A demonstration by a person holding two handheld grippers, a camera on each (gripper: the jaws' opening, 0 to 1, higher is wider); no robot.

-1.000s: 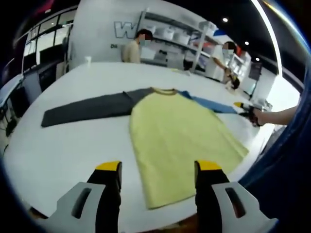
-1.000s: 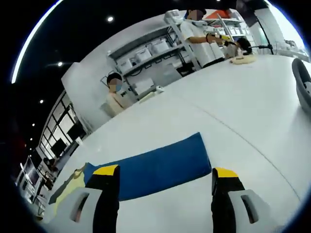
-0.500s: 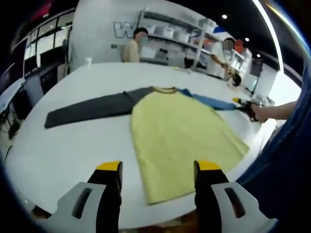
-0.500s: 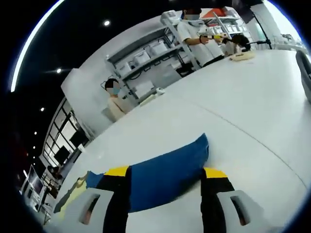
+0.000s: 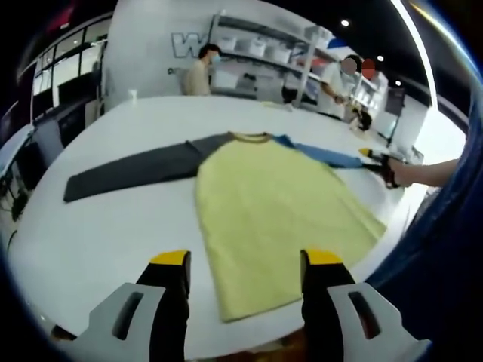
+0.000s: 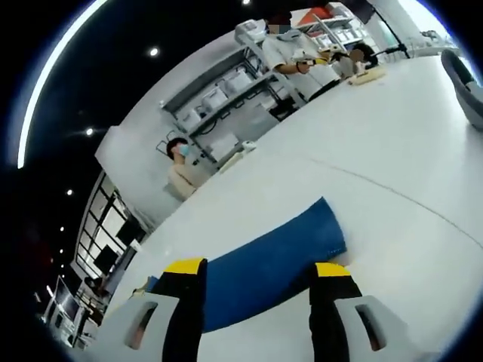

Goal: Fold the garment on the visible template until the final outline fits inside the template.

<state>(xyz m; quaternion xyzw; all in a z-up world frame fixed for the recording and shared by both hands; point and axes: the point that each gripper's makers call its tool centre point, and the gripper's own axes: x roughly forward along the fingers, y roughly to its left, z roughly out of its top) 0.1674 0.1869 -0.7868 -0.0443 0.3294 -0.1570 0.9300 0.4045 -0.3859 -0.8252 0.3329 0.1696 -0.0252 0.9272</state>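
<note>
Garment (image 5: pixel 279 204) flat on white table (image 5: pixel 113 226)

Your right gripper's fingers (image 6: pixel 185 302) cover the blue sleeve (image 6: pixel 264 268) where they straddle it, so contact can't be told. The yellow hem (image 5: pixel 260 305) runs behind your left gripper's finger.

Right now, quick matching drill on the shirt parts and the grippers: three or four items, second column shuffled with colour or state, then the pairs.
Column 1:
1. shirt body
2. far sleeve
3. near sleeve
4. left gripper

Column 2:
a. blue, lying between the right gripper's jaws
b. open, above the hem
c. dark grey, stretched flat across the table
d. yellow, spread flat

Pairs: 1-d, 2-c, 3-a, 4-b
</note>
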